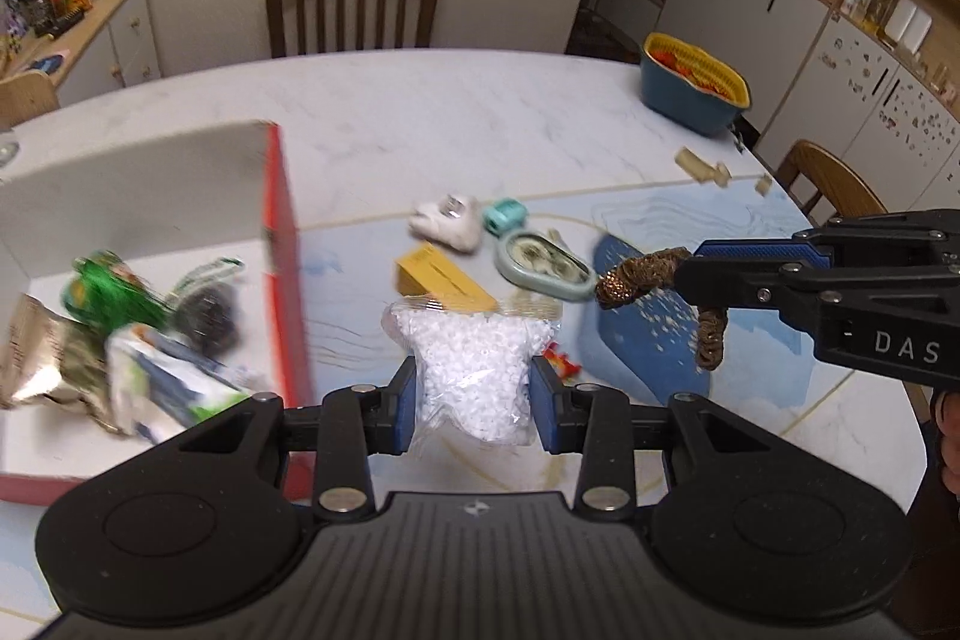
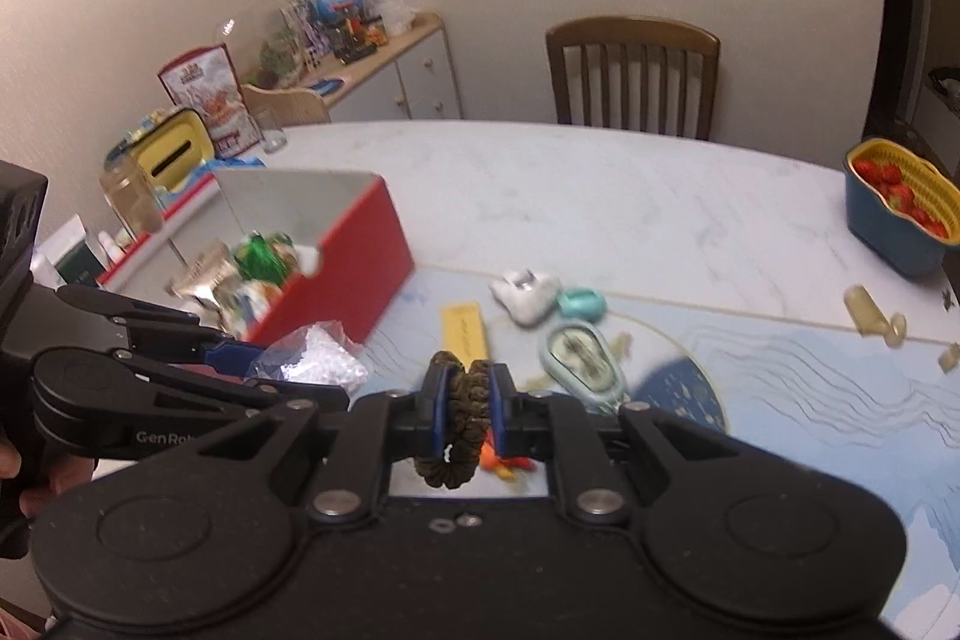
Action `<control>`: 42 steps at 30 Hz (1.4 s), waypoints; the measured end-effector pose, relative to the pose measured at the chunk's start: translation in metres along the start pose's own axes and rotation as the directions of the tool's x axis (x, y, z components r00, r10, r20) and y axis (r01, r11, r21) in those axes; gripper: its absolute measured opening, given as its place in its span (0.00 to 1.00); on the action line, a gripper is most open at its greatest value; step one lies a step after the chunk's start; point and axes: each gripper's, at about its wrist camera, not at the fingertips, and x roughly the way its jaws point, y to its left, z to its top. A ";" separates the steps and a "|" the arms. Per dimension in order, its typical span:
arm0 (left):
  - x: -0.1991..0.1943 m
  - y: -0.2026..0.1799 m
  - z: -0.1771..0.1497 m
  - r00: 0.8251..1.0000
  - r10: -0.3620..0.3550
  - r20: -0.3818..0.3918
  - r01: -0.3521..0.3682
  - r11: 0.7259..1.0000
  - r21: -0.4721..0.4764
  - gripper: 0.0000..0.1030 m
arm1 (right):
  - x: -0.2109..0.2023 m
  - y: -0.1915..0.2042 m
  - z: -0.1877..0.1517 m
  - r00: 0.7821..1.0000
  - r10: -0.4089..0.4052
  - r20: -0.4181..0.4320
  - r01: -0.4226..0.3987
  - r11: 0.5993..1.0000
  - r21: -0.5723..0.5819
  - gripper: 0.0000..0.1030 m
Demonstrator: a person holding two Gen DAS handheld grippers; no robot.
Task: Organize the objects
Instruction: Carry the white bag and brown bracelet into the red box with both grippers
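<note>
My left gripper [image 1: 474, 394] is shut on a clear bag of white beads [image 1: 474, 358], held above the table just right of the red box [image 1: 282, 220]. The same bag [image 2: 318, 358] shows at the left of the right wrist view, in the left gripper [image 2: 252, 370]. My right gripper [image 2: 468, 400] is shut on a brown glittery scrunchie [image 2: 459, 418]; in the left wrist view the scrunchie [image 1: 636, 274] hangs from the right gripper [image 1: 690, 274] at the right. The red box [image 2: 360, 250] holds several snack packets [image 1: 120, 334].
On the table [image 1: 420, 112] lie a yellow card [image 1: 444, 280], a white object [image 1: 450, 220], a teal item [image 1: 507, 214], a pale green oval case [image 1: 540, 262] and small beige pieces [image 1: 702, 169]. A blue and yellow basket of strawberries [image 1: 696, 82] stands at the far right. Chairs ring the table.
</note>
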 end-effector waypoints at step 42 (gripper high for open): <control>0.001 0.209 0.001 0.978 0.197 -0.072 -0.201 0.977 -0.067 0.36 | 0.178 0.145 0.083 0.995 -0.022 -0.095 0.011 0.994 -0.113 0.12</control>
